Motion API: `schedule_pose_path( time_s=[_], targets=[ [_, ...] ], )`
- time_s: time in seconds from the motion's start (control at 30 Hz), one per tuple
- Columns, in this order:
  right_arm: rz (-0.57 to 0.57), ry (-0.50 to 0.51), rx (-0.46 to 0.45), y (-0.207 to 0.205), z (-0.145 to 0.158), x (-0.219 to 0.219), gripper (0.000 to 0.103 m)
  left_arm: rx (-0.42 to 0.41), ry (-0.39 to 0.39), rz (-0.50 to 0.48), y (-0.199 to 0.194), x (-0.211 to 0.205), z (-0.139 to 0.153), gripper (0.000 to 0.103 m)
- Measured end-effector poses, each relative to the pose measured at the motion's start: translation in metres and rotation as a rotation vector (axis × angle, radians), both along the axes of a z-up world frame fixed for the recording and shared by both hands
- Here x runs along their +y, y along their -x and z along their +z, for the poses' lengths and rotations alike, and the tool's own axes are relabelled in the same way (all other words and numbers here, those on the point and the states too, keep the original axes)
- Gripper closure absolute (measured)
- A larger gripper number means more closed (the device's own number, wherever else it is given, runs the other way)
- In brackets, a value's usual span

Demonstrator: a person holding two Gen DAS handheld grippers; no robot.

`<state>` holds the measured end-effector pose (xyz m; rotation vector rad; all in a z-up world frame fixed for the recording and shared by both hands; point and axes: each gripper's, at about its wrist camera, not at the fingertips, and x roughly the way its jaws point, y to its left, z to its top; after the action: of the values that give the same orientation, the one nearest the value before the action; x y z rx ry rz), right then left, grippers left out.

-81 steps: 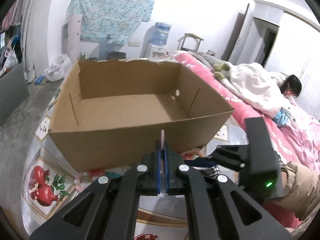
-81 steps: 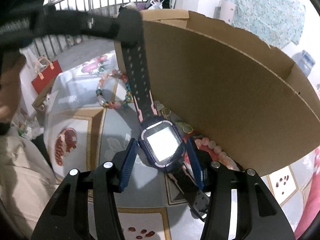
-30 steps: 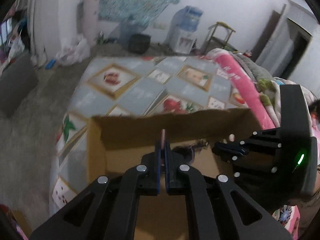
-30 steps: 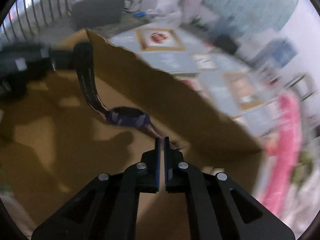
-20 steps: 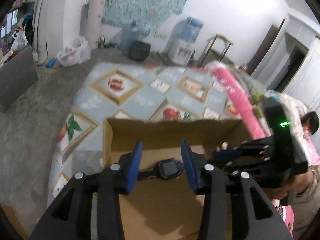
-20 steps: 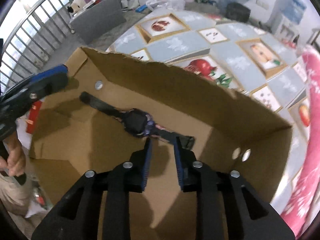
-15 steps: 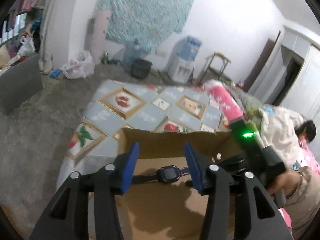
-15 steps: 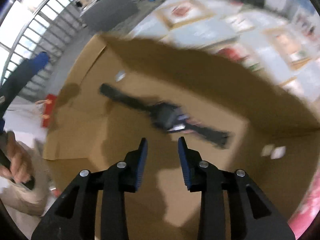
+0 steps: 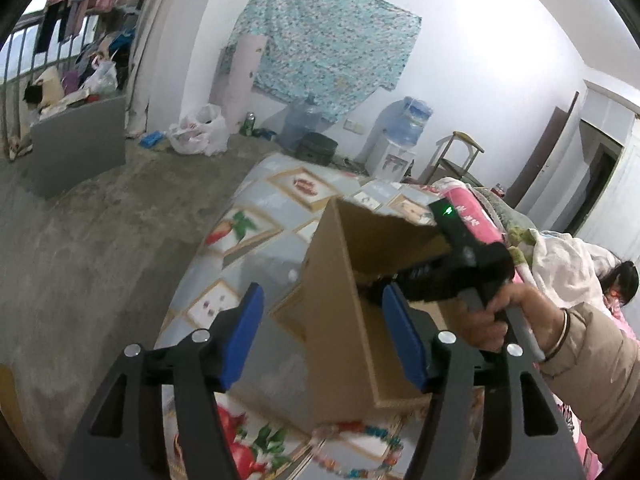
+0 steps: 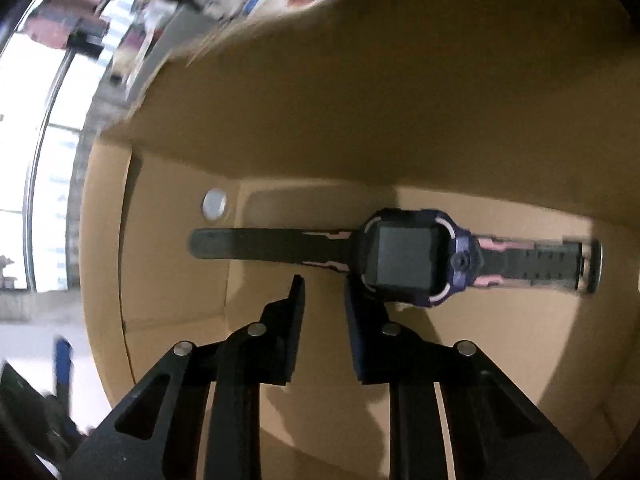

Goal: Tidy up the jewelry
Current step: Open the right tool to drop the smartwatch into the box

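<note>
Dark smartwatch with black strap, purple bezel and pink accents [image 10: 404, 258] lies flat on floor of brown cardboard box [image 10: 400, 80], screen up, strap stretched out straight both ways, along the box's far wall. Small round hole in the box wall just beyond the plain strap end. Buckle end toward the opposite side, slightly blurred.

Right hand-held gripper [image 10: 324, 286] is inside the box, jaws a narrow gap apart, nothing between them. One fingertip is right at the watch case edge; contact cannot be confirmed. The other tip sits just below the strap, apart from it.

Left hand-held gripper [image 9: 324, 334] has blue-padded jaws spread wide, empty, outside the box, framing the box's near corner [image 9: 340, 320]. Left-wrist view shows the right hand-held gripper body [image 9: 448, 268], black with green light, reaching over the box rim, held by a hand [image 9: 492, 316] in beige sleeve with thin bangle on wrist.

Box stands on bench covered in fruit-print patterned cloth [image 9: 256, 240]. Multicoloured bead bracelet [image 9: 360, 448] lies on the cloth just in front of the box, near the bottom of the left-wrist view. Beyond the box: pink bedding [image 9: 480, 220], a water dispenser [image 9: 404, 132] against the white wall, turquoise patterned fabric [image 9: 328, 36] hung on that wall, grey concrete floor [image 9: 80, 240] beside the bench.
</note>
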<state>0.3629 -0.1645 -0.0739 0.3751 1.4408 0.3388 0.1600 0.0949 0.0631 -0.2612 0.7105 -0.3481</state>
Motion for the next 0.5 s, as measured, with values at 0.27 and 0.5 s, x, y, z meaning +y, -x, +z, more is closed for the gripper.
schedule_pose_path(
  time_s=[0.27, 0.5],
  targets=[
    [-0.092, 0.053, -0.043, 0.006, 0.002, -0.007, 0.088, 0.057, -0.032, 0.013, 0.021, 0.005, -0.03, 0.042],
    [-0.047, 0.082, -0.171, 0.025, 0.05, -0.001, 0.073, 0.048, -0.047, 0.003, 0.03, 0.004, -0.034, 0.04]
  ],
)
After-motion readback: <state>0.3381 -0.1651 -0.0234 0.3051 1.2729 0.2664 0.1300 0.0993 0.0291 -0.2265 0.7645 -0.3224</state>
